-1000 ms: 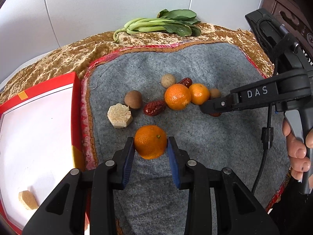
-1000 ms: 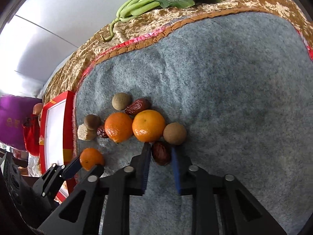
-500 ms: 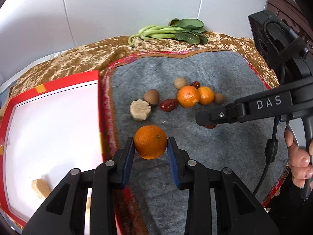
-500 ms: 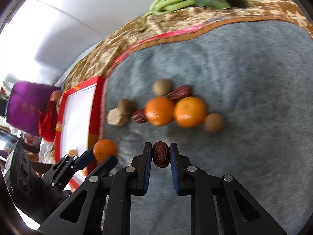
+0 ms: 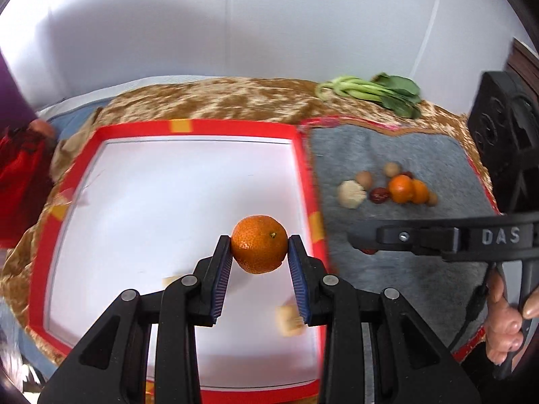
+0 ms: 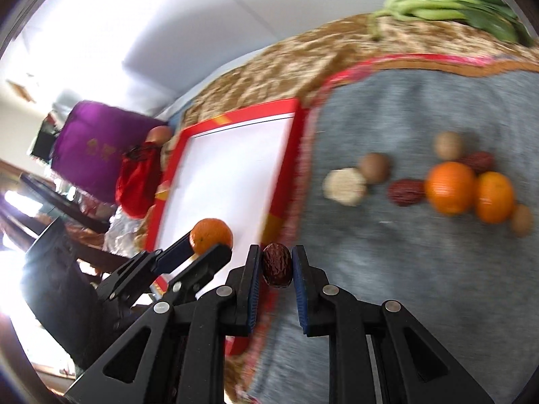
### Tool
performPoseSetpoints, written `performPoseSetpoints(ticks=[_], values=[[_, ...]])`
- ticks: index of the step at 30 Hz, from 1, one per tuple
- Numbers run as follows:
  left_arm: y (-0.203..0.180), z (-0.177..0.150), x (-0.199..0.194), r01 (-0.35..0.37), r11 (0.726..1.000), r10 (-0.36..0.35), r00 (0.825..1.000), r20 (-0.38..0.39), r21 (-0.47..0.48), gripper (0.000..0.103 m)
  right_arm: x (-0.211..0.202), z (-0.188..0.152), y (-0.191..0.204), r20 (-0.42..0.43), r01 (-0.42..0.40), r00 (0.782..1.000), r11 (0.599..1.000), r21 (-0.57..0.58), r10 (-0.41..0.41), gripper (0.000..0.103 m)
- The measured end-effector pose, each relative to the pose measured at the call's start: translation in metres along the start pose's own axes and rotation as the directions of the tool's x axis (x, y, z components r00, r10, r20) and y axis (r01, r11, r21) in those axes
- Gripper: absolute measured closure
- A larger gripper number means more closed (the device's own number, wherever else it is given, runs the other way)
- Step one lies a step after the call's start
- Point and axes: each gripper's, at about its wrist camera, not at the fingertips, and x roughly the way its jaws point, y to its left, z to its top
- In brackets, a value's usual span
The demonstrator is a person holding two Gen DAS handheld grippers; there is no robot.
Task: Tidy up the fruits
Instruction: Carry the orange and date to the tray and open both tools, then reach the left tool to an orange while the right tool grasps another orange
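Both tongs are now travelling trayward, left tongs (image 5: 259, 252) pinching orange (image 5: 258, 244), right tongs (image 6: 277, 266) pinching date (image 6: 277, 264), risking collision over tray (image 5: 305, 181).

Three oranges (image 6: 449, 187), three red dates (image 6: 406, 192), three longans (image 6: 374, 167), three beige chunks (image 6: 344, 187).
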Motion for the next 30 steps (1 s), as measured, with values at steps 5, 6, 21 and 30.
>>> performPoseSetpoints(ticks=[5,6,21,30], values=[[0.021,-0.008,0.006,-0.056,0.997,0.055,0.998,-0.037,-0.049,0.071,0.018,-0.004,0.026,0.005,-0.032,0.999,0.996,-0.079,0.032,0.085],[0.023,-0.010,0.007,-0.060,0.997,0.058,0.997,-0.046,-0.054,0.071,0.020,-0.006,0.029,0.002,-0.035,0.999,0.995,-0.093,0.035,0.085],[0.016,-0.006,0.009,-0.131,0.991,0.129,0.991,-0.044,-0.031,0.067,0.025,-0.019,0.038,-0.002,0.027,1.000,0.984,-0.174,-0.028,0.081],[-0.035,0.008,0.000,-0.108,0.989,0.102,0.993,0.065,0.101,0.047,-0.048,0.008,-0.021,0.113,0.015,0.993,1.000,0.001,-0.015,0.073]])
